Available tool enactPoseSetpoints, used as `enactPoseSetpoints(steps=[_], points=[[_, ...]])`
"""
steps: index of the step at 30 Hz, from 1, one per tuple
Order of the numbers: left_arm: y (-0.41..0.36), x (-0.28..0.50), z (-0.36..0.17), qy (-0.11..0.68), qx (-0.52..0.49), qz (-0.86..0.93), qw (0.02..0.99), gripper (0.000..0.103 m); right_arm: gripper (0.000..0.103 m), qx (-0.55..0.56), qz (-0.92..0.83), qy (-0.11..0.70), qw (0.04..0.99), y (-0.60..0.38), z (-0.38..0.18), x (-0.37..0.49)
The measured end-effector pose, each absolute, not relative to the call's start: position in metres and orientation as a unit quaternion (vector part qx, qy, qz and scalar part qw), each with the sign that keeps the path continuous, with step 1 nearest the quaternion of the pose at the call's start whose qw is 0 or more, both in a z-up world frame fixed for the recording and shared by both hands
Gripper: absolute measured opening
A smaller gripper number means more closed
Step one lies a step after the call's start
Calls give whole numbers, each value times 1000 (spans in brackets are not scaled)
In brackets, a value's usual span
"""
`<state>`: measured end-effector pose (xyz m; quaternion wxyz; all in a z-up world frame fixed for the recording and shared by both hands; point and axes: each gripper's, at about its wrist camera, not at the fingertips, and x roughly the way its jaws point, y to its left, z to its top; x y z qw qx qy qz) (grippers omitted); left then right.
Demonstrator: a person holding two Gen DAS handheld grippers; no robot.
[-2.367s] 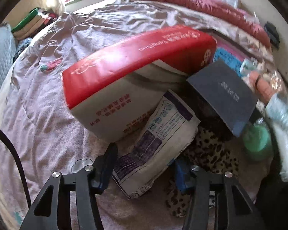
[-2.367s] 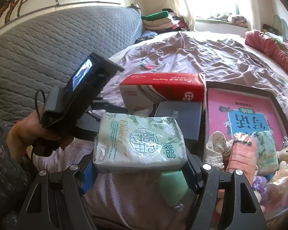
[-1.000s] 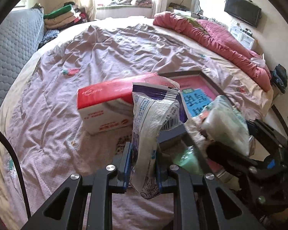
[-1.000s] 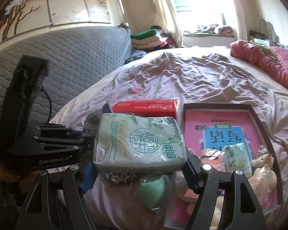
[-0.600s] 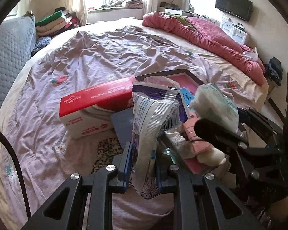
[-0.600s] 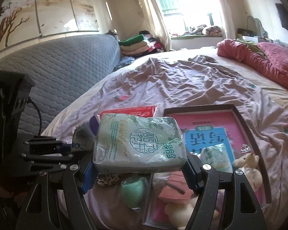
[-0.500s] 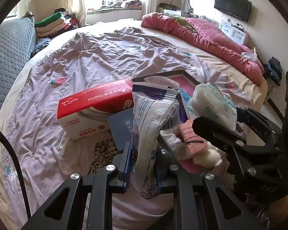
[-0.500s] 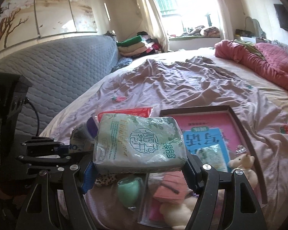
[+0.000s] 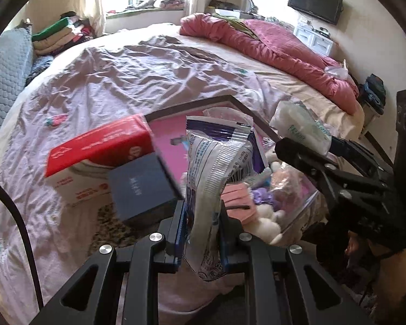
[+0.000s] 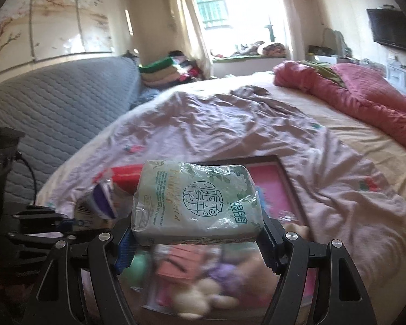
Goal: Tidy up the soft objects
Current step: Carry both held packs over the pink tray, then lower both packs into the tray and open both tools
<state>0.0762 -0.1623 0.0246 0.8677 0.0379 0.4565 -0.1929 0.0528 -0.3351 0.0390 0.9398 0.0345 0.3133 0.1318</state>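
My left gripper [image 9: 201, 227] is shut on a white and purple soft packet [image 9: 216, 173] and holds it upright above the bed's near edge. My right gripper [image 10: 195, 239] is shut on a green and white tissue pack [image 10: 197, 205], lifted over the pile. That pack [image 9: 300, 128] and the right gripper's black frame show at the right of the left wrist view. Below lie a clear bag of plush toys [image 9: 268, 203], a pink cloth [image 9: 236, 203] and a green soft ball [image 10: 139, 266].
A dark-framed pink tray [image 9: 230, 98] lies on the mauve bedsheet [image 9: 121, 81]. A red and white tissue box [image 9: 100, 149] and a dark blue box [image 9: 140, 187] sit left of it, on a leopard-print cloth [image 9: 108, 222]. A red quilt [image 9: 270, 46] lies far right.
Both grippers have risen and pulled back from the pile with their packs. The right gripper's view has tilted up, so the tray and toys sit lower and blurred.
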Motion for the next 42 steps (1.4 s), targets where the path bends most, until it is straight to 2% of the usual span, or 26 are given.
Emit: enactPoseSetpoints(steps=[12, 28, 36, 42], points=[[-207, 108, -11, 501, 59, -209, 838, 21, 76, 20, 100, 379, 920, -359, -9, 82], [-218, 119, -31, 525, 63, -208, 823, 23, 77, 17, 97, 395, 913, -362, -30, 94], [-216, 120, -32, 523, 65, -205, 824, 36, 78, 4, 91, 395, 914, -359, -28, 91], [-212, 117, -27, 519, 48, -211, 827, 39, 82, 12, 94, 391, 916, -361, -25, 90]])
